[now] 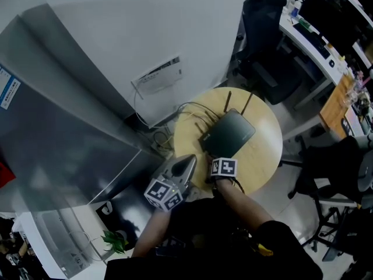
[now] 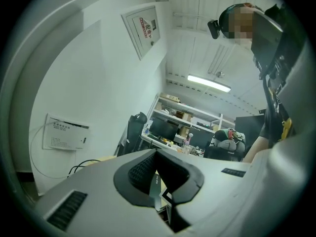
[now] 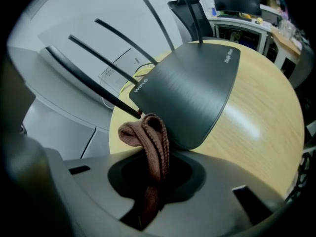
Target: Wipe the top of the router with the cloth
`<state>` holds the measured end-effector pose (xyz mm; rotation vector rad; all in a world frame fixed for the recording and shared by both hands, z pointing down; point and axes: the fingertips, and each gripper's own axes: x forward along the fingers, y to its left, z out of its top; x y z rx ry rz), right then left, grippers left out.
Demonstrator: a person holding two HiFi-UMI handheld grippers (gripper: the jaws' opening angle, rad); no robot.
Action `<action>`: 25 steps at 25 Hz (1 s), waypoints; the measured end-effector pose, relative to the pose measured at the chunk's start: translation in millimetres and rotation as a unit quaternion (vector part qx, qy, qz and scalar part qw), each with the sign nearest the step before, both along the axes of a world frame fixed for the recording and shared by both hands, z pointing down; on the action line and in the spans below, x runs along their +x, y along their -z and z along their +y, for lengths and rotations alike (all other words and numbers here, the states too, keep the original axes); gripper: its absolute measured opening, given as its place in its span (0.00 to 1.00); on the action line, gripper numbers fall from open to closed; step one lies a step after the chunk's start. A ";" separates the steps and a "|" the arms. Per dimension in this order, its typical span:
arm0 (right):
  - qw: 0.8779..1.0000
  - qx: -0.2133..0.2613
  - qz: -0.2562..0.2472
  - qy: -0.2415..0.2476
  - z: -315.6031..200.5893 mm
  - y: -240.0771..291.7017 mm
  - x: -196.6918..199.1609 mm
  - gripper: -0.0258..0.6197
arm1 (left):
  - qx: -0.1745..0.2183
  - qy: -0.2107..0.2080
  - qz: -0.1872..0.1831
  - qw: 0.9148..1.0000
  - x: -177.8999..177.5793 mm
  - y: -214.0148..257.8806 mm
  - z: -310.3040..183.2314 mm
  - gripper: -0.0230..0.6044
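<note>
A dark flat router (image 1: 228,134) with several thin antennas lies on the round wooden table (image 1: 265,156). In the right gripper view the router (image 3: 190,90) fills the middle, its antennas slanting up to the left. My right gripper (image 3: 155,164) is shut on a brown cloth (image 3: 148,137), whose bunched end sticks up at the router's near edge. In the head view the right gripper (image 1: 214,156) sits at that same edge. My left gripper (image 1: 185,163) hovers at the table's near left rim. In its own view the left gripper (image 2: 157,154) points up at the room, shut and empty.
A white wall box (image 1: 158,74) and loose cables (image 1: 169,127) lie behind the table. A black office chair (image 1: 265,16) and a cluttered desk (image 1: 326,34) stand at the back right, another dark chair (image 1: 332,168) at the right. A grey slanted panel (image 1: 58,127) fills the left.
</note>
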<state>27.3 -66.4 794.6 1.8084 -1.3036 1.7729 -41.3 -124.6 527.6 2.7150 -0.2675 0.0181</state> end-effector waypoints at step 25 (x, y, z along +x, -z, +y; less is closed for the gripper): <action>0.870 0.015 0.145 0.471 33.0 11.8 47.8 0.13 | 0.015 0.104 0.000 0.995 48.3 13.5 32.6 0.02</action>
